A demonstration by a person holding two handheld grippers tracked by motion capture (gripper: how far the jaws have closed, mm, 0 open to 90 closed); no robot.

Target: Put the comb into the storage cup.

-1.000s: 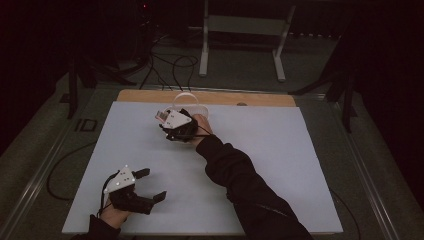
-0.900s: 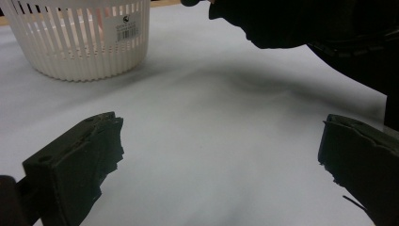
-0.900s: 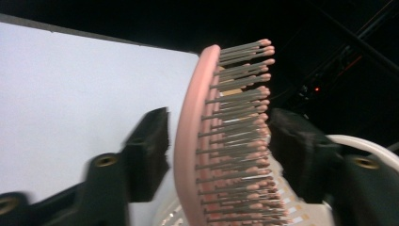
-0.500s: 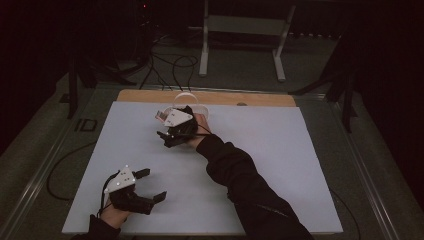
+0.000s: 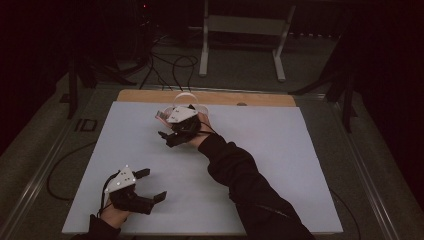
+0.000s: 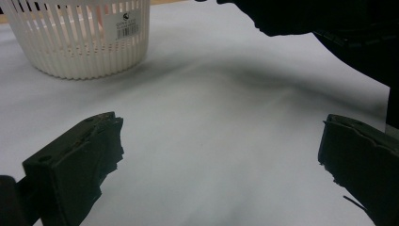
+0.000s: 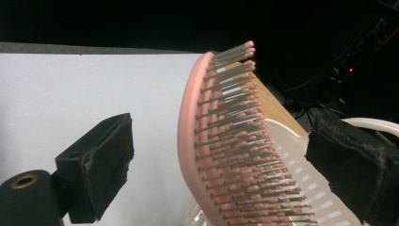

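pink hairbrush (image 7: 221,155) between just-opened right hand-held gripper (image 7: 221,165) jaws; left hand-held gripper (image 5: 145,185) open over bare mat (image 5: 280,145).

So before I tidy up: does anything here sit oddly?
Yes. The pink hairbrush stands tilted against the white basket, its head poking above the rim, not lying inside. The right claw is open around it.

White barcode label on the slatted basket (image 6: 89,42), its print too small to read.
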